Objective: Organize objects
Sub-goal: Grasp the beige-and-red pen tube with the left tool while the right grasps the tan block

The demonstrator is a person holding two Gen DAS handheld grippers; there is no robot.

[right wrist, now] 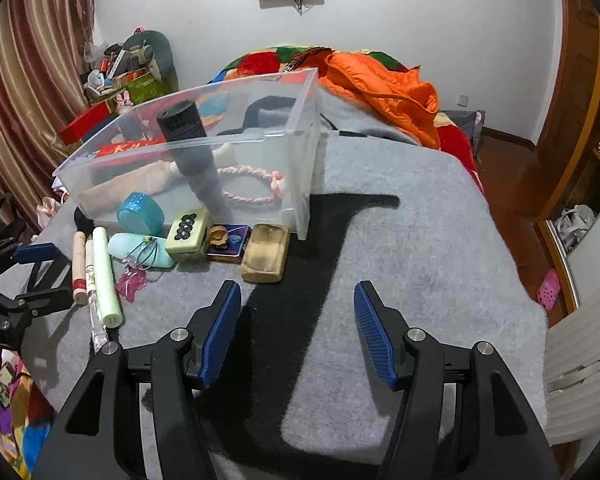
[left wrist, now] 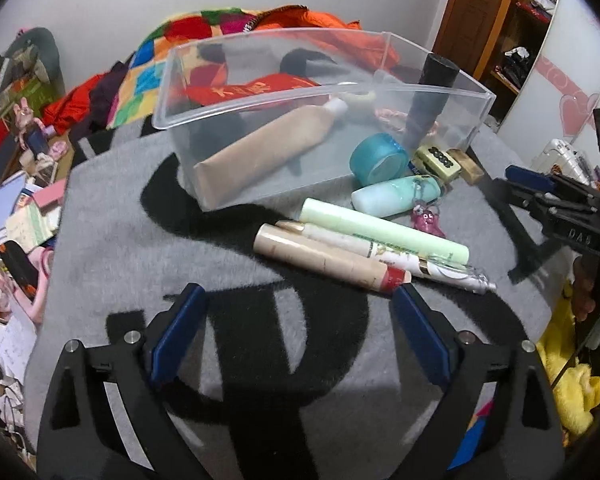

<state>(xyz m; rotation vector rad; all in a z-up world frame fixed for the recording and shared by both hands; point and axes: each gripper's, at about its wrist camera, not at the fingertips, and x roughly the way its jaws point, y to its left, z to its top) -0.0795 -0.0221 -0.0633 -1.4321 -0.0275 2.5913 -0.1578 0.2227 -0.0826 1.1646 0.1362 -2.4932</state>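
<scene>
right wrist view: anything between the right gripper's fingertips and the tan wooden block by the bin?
Nothing. In the right wrist view, only bare grey felt mat with a black printed letter lies between the open right gripper and the tan wooden block.

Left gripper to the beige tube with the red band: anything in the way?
Nothing visible. The left gripper is open over bare grey blanket, and the beige tube lies just ahead of its right finger, nearest of the three tubes. The clear bin sits behind them, top open.
</scene>
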